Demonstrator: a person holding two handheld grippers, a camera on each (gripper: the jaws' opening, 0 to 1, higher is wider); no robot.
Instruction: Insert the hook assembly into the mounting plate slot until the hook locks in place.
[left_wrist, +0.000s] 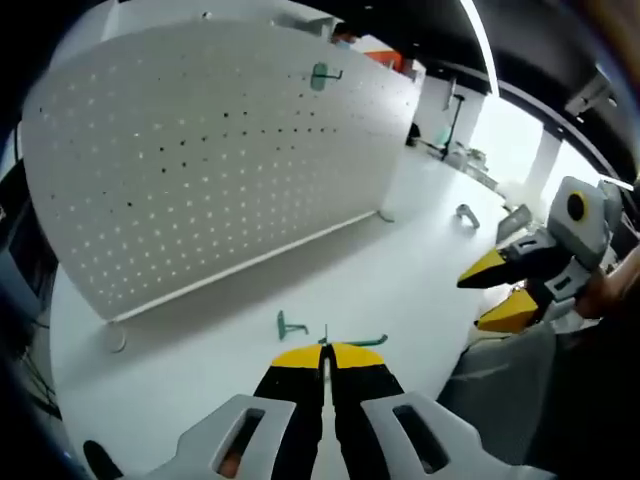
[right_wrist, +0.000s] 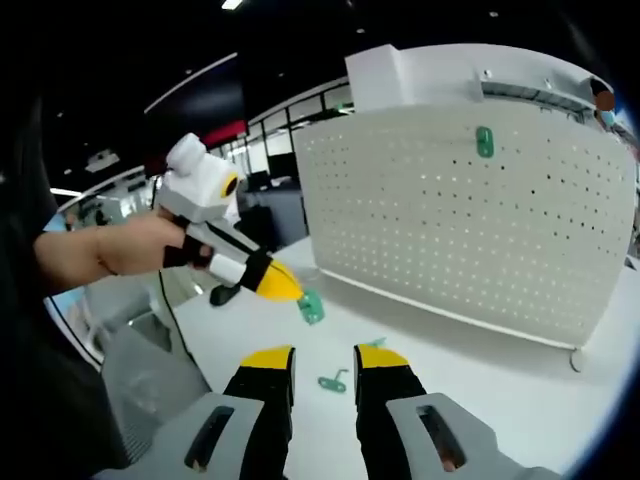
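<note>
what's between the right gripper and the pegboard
In the right gripper view, a green hook lies on the white table just ahead of the right gripper; beyond it, bare tabletop reaches the pegboard.

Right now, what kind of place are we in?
Probably an open-plan office or lab test area: a white table with an upright white pegboard, strip ceiling lights, and glass partitions behind.

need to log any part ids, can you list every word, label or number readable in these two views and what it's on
None: no readable text in either view.
Pegboard: bare holes, no label.
Green hook on the pegboard: no marking to be made out.
Green hooks on the table: too small to show any print.
Left gripper and right gripper: plain yellow and black, no lettering.
Red panel in the background: too blurred to read.
</note>
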